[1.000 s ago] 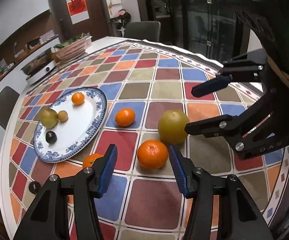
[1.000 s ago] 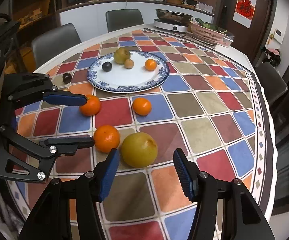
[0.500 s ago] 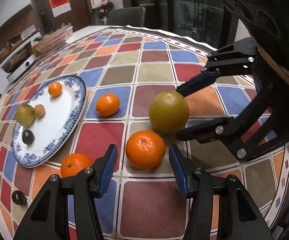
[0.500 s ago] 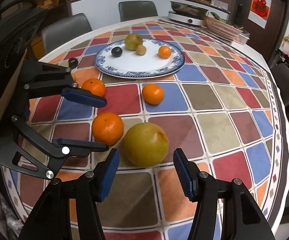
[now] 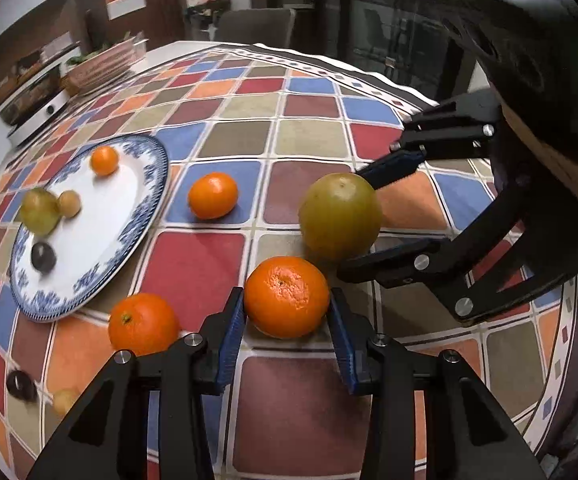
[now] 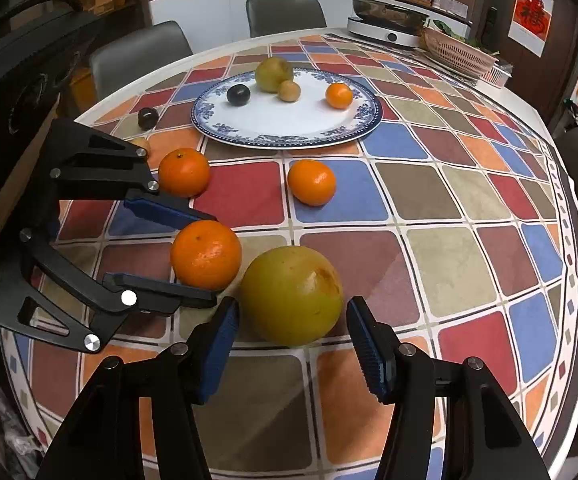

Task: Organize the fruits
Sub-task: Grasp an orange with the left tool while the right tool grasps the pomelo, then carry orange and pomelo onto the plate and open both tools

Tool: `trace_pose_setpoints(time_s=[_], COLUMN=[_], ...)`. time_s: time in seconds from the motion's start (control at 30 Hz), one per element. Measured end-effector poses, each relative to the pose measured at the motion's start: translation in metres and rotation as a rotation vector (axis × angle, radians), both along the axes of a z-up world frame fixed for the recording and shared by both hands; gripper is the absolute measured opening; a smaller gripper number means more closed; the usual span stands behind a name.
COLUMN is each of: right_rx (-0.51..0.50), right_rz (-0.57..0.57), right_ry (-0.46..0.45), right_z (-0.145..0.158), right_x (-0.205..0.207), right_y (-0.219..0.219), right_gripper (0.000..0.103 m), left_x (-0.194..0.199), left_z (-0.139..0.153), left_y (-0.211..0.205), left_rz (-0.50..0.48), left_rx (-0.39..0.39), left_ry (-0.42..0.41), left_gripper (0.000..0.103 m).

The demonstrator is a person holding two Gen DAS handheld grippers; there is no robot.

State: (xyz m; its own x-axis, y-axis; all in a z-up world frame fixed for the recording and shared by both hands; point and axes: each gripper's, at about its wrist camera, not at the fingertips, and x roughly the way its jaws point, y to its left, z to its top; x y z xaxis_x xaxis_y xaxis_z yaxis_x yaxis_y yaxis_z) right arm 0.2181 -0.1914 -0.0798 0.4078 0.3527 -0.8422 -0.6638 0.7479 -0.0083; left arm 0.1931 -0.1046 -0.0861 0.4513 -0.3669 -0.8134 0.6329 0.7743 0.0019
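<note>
On the checkered tablecloth lies an orange [image 5: 287, 296], between the blue pads of my left gripper [image 5: 287, 312]. Its jaws are closing and the pads meet the orange's sides. Beside it sits a large yellow-green fruit [image 6: 292, 295]. My right gripper [image 6: 293, 308] stands open around that fruit, with a thin gap on each side. A blue-rimmed white plate [image 6: 365, 120] further back holds a small orange, a green fruit, a tan fruit and a dark plum. Two more oranges [image 5: 213, 195] [image 5: 143, 324] rest on the cloth.
A dark plum [image 5: 21, 386] and a small tan fruit [image 5: 65, 400] lie near the table's left edge. At the far side stand a woven basket [image 6: 459, 50] and an electric cooker [image 6: 385, 24]. Grey chairs [image 6: 137, 56] ring the round table.
Both grippers have come down closer to the table and the fruits. The left jaws have narrowed onto the orange. The right jaws keep the same width around the yellow-green fruit.
</note>
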Motion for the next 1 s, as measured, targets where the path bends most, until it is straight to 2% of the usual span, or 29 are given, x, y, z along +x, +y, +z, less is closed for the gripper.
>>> trace_pose_setpoints(time_s=[0.13,0.37,0.5,0.77,1.0], right_rx=[0.014,0.094,0.125,0.143,0.169], right_rz=[-0.009,-0.091,-0.133,-0.18,-0.214], right_ry=[0.002,0.018,0.038,0.03,-0.013], right_z=[-0.002,-0.001,-0.002,-0.001,0.015], right_x=[0.0,0.005,0.008,0.004,-0.006], right_y=[0.001,-0.003,-0.004,-0.004,-0.002], right_gripper=[0.057,0.056,0.051,0.05,0.05], left_x=[-0.003,-0.003,-0.003,-0.007,-0.013], left_z=[0.003,0.01,0.014,0.021,0.029], left_y=[0.008,0.018,0.021,0.028,0.039], left_rz=[0.071,0.179,0.201,0.234,0.269], left_rx=[-0.019,-0.07,-0.08,-0.103,-0.125], left_ry=[-0.006,-0.007,-0.011,-0.024,-0.044], left_gripper=[0.04,0.04,0.04,0.04,0.04])
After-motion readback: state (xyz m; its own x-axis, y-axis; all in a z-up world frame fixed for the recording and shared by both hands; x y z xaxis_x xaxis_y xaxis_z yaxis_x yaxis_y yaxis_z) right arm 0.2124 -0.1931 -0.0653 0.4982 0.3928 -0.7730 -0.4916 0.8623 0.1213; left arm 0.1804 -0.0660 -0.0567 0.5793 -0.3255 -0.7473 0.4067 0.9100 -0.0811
